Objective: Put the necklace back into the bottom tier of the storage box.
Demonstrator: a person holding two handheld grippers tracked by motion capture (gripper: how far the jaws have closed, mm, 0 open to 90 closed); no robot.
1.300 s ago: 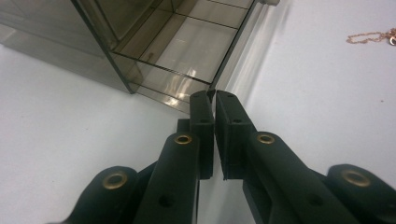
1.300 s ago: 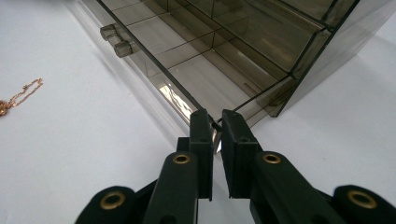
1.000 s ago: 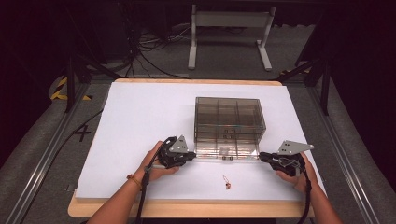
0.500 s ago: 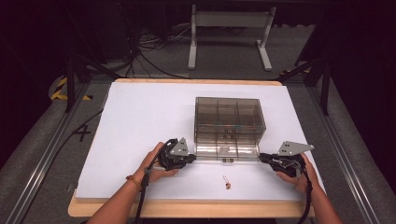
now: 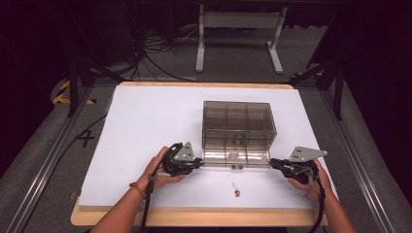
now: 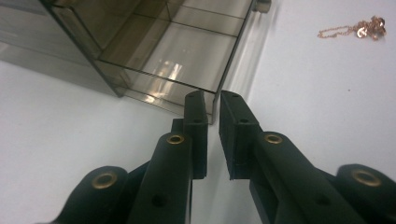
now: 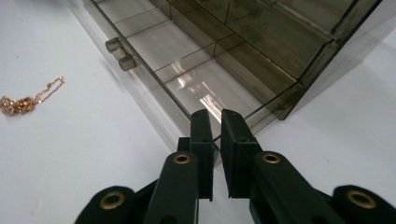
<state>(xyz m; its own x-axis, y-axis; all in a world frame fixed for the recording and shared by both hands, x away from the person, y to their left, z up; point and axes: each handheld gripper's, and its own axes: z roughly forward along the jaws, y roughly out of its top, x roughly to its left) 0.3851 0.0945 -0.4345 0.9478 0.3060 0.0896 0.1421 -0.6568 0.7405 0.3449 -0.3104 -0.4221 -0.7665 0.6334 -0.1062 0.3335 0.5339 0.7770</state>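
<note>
Smoked-acrylic drawer (image 5: 236, 158) sits pulled partway out of the box (image 5: 238, 127). Left gripper (image 6: 212, 105) jaws have just been opening, easing off the drawer's front corner; right gripper (image 7: 216, 122) pinches its corner. Likely letting go; necklace (image 5: 236, 190) lies loose in front.

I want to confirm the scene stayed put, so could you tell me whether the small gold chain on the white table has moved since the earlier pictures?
No. The small gold chain lies at the same spot in front of the smoky transparent plastic drawer box, judged against the table's near edge.
</note>
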